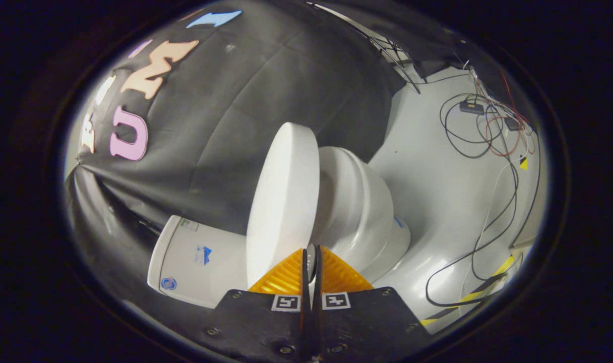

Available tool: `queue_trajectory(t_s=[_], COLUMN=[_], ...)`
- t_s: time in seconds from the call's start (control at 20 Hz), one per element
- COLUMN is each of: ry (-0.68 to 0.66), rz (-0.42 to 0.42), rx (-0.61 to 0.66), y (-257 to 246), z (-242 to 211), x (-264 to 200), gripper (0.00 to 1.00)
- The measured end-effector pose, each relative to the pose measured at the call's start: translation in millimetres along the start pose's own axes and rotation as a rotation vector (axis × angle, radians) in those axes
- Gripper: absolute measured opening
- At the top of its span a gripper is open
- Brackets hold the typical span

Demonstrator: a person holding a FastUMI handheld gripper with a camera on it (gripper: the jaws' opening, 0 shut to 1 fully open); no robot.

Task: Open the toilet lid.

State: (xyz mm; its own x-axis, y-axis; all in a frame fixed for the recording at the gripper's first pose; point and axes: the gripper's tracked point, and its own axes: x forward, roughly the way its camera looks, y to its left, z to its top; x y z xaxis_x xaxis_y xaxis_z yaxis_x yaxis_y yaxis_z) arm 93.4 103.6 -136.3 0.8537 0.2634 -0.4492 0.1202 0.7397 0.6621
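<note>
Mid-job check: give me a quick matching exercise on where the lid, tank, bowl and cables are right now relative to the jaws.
Things:
1. toilet lid
2. tank
3. toilet bowl
4. cables

Places or states:
A. loose on the pale floor, past the bowl
B. beside the lid, against the black cloth wall
C. its edge pinched between the nearly shut jaws of the gripper, lifted off the seat
D. just beyond the jaws, on the lid's other side from the tank

Pairs: 1-C, 2-B, 3-D, 4-A
</note>
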Motion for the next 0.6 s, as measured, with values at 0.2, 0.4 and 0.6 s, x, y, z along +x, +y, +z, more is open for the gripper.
queue_trajectory(t_s=[0.2,0.4,0.6], ry=[-0.031,-0.052,-0.068], rz=[0.023,0.059,0.062], rx=[-0.052,-0.109,-0.202], y=[26,57,85], z=[4,6,6], x=[-13,-25,-35], gripper=[0.01,0.01,0.01])
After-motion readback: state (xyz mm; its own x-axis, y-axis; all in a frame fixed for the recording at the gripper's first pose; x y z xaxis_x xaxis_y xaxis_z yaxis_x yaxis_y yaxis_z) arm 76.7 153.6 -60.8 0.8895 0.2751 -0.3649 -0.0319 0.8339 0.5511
